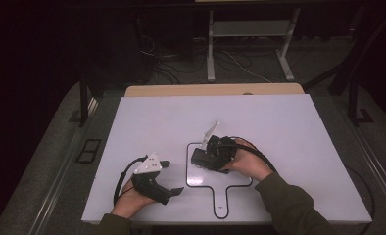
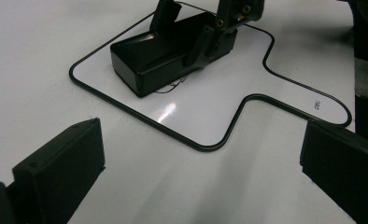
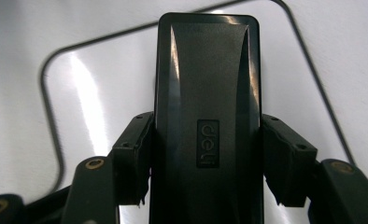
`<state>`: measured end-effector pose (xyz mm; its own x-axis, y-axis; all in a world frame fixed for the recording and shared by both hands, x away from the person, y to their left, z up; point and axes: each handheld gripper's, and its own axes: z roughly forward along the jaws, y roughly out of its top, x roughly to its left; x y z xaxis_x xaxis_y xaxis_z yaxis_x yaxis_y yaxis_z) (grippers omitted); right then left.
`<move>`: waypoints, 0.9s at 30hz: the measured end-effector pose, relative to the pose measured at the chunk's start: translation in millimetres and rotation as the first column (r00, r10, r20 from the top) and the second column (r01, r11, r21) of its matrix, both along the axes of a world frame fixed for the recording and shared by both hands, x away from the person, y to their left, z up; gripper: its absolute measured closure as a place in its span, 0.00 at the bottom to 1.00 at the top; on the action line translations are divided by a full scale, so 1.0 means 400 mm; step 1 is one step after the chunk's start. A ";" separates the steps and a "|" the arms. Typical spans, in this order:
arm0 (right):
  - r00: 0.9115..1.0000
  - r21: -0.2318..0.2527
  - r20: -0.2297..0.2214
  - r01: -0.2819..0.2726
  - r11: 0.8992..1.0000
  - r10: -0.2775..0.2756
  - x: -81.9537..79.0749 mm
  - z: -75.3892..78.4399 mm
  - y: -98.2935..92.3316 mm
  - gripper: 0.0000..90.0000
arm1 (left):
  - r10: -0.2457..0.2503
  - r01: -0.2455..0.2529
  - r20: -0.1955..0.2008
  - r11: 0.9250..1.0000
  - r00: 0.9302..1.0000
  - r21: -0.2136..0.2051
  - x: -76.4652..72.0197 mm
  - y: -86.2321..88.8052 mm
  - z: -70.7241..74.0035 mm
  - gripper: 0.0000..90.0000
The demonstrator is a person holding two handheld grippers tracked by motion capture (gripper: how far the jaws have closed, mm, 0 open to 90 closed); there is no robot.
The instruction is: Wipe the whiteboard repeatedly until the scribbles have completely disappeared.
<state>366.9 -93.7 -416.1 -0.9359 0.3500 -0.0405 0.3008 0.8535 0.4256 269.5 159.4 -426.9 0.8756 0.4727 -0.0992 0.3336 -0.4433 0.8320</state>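
— What's sitting on the white table?

— A white paddle-shaped board with a black rim, and the black case is lying on it.

— Is your right gripper holding anything?

— You're clamping the case between both jaws, one on each long side.

— And your left gripper?

— It's resting wide apart, gripping nothing, just beside the board.

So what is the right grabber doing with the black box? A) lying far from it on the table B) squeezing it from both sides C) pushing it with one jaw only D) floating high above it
B: in the right gripper view the right gripper has a jaw pressed on each side of the black box, which sits inside the black-outlined board.
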 end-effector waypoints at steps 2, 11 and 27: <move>1.000 -0.005 0.005 0.019 1.000 -0.019 0.011 0.000 -0.015 0.43 | 0.000 0.000 -0.002 1.000 1.000 0.000 0.000 0.000 0.000 0.00; 0.996 -0.011 0.018 0.082 0.997 -0.082 0.035 -0.001 -0.059 0.43 | 0.001 -0.001 -0.004 1.000 1.000 0.000 0.001 -0.001 -0.001 0.00; 0.998 -0.006 0.008 -0.060 0.998 0.060 -0.032 0.001 0.042 0.43 | -0.003 0.003 -0.003 1.000 1.000 0.003 0.002 -0.003 0.000 0.00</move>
